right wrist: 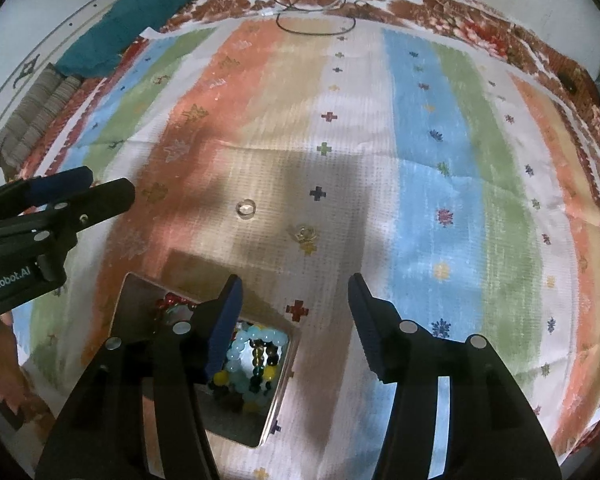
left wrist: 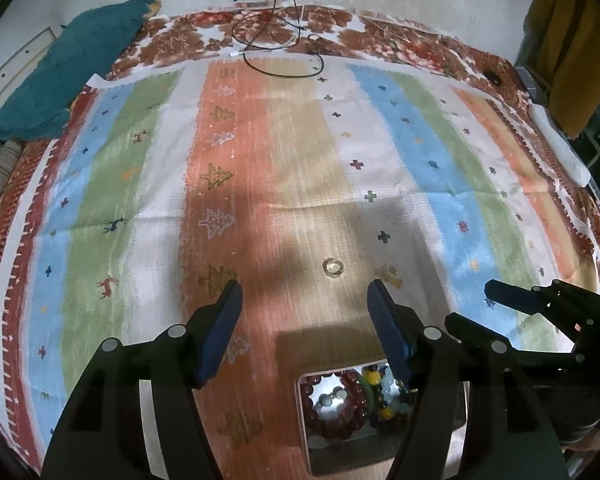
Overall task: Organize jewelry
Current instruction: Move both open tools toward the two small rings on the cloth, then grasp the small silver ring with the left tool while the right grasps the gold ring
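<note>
- Both the left gripper point(left wrist: 302, 308) and right gripper point(right wrist: 294, 304) gape wide, holding nothing
- Clear ring point(right wrist: 245, 208) and gold ring point(right wrist: 305, 234) lie on the striped cloth point(right wrist: 440, 128) beyond the jewelry box point(right wrist: 280, 396); approach low, centre one ring between the fingers, pinch gently

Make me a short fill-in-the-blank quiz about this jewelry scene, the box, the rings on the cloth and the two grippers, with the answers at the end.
1. The beaded bracelets lie inside the open ____.
2. The number of small rings lying loose on the striped cloth is ____.
3. The clear ring and the gold ring lie apart, both ____ the box.
4. Left gripper and right gripper both have jaws that are ____.

Answers: box; two; outside; open
</note>
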`<state>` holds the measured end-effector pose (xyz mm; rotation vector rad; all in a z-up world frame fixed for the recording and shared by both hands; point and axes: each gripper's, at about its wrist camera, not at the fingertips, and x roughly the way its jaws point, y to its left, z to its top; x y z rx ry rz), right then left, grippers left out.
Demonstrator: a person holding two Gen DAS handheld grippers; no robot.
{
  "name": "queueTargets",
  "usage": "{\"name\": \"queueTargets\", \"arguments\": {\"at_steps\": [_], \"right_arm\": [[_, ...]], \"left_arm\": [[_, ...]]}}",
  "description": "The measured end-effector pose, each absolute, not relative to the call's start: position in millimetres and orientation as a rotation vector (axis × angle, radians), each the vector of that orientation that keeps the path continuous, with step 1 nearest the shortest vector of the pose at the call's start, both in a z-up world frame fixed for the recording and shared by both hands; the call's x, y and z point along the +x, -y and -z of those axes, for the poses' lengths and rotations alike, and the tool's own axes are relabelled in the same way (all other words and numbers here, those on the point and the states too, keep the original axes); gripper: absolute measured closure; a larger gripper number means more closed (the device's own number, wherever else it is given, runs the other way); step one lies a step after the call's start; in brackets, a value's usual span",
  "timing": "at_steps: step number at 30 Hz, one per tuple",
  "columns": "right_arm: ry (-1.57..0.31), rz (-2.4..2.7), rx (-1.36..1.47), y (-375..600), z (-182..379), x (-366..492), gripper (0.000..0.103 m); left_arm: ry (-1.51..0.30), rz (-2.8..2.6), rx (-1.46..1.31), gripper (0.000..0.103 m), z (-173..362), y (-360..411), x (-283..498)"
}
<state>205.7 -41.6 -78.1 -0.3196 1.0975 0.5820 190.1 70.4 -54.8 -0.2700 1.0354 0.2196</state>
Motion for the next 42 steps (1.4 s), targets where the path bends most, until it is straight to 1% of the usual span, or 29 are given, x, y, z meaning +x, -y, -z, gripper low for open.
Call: {"name": "queueTargets", "arguments": {"at_steps": [35, 42], "right_arm": [[-1.246, -0.596, -0.348, 4.7, 139.9, 265.5, 0.049], [-1.266, -0.581, -0.358, 3.3, 150.1, 274.6, 0.056]], "left_arm": [[-1.207, -0.162, -0.255, 0.04, 121.2, -84.3, 252.3], [-1.238, -0.155, -0.254, 0.04, 132.6, -87.7, 261.2]]}}
